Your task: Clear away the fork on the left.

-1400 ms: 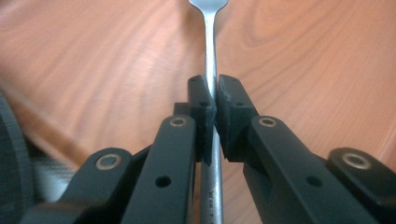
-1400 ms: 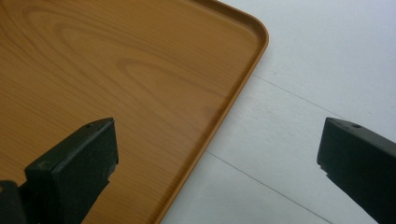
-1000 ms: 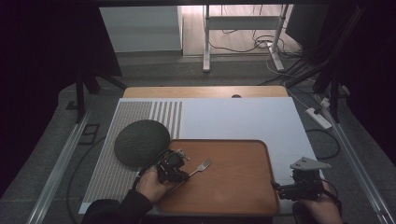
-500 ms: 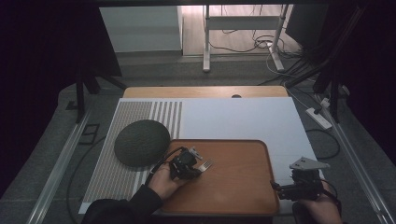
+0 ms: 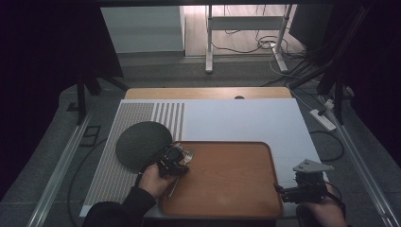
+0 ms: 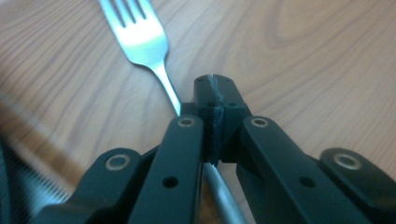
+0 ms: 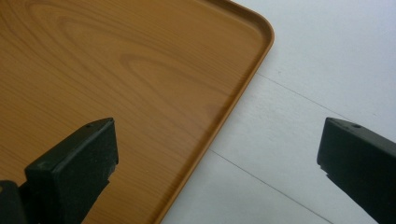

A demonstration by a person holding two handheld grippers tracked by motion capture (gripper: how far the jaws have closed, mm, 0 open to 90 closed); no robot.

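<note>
A metal fork [image 5: 189, 154] [image 6: 140, 39] lies over the left part of a brown wooden tray [image 5: 227, 182] [image 6: 303, 70], tines toward the far side. My left gripper [image 5: 181, 160] [image 6: 215, 80] is shut on the fork's neck. The handle comes out under the jaws toward the person's hand. At the tray's near right corner [image 7: 116, 70], my right gripper [image 5: 280, 190] [image 7: 217, 135] is open with nothing between its jaws. It straddles the tray rim and the white mat [image 7: 327, 70].
A dark grey round disc [image 5: 139, 142] lies on the ribbed left part of the white mat [image 5: 236, 118], just left of the tray. A wooden table edge [image 5: 208, 93] runs behind the mat. Cables and a power strip [image 5: 323, 119] lie at the right.
My left gripper moved right over the fork, shut on it, then drew back left. The fork's tines now sit closer to the tray's far left corner. The right gripper stayed still.
</note>
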